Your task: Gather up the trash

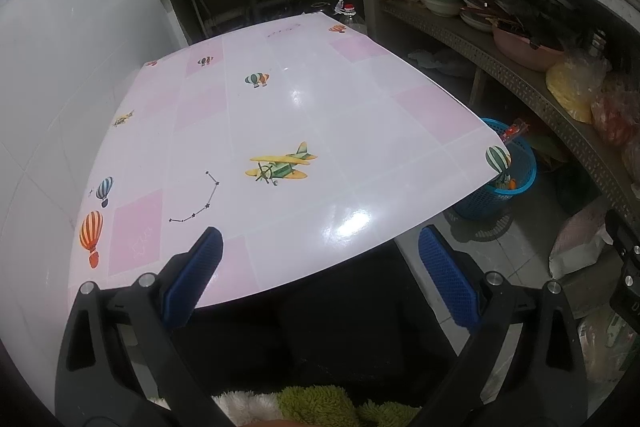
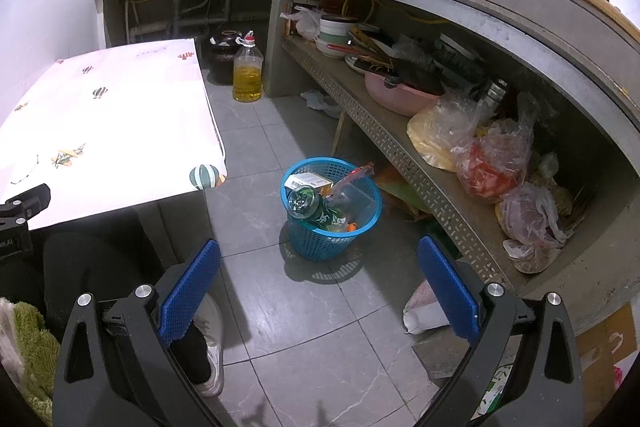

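Blue plastic basket [image 2: 331, 211] is sitting on the floor tiles just ahead of the right gripper [image 2: 319, 287], already holding a green bottle [image 2: 316, 209], a small box [image 2: 310, 181] and wrappers. Both the right gripper and the left gripper [image 1: 320, 263] are gaping wide, gripping nothing. Ahead of the left one, the table [image 1: 320, 99] is showing no litter, so collecting looks nearly finished.

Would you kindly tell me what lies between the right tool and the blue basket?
Only bare grey floor tiles between the right tool and blue basket, seen in the right wrist view.
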A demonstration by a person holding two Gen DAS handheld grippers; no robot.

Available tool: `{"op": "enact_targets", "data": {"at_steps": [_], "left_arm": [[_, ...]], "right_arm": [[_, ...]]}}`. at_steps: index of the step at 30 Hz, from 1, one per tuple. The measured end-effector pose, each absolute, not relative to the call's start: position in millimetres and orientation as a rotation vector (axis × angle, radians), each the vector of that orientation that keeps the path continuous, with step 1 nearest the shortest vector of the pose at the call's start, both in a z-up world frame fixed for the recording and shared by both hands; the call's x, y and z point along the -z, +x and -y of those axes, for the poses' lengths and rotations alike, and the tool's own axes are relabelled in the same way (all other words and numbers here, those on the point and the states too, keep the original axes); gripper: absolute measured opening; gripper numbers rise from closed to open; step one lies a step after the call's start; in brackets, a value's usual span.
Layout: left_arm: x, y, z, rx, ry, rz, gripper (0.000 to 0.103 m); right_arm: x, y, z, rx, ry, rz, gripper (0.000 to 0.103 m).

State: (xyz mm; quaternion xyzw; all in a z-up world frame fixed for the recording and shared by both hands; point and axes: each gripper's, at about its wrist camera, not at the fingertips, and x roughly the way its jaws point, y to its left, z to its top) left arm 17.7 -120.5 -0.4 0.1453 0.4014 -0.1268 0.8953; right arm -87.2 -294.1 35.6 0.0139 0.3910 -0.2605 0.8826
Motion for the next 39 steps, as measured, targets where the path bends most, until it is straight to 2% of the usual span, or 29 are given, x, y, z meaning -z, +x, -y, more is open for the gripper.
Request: {"op": "enact_targets", "data": {"at_steps": [39], "left_arm": [[-0.2,17.6,120.0,0.260,0.294,-0.831,0.094]], "right_arm": [[-44.9,-81.0,292.0,0.546,0.026,-0.811,0.096]]}}
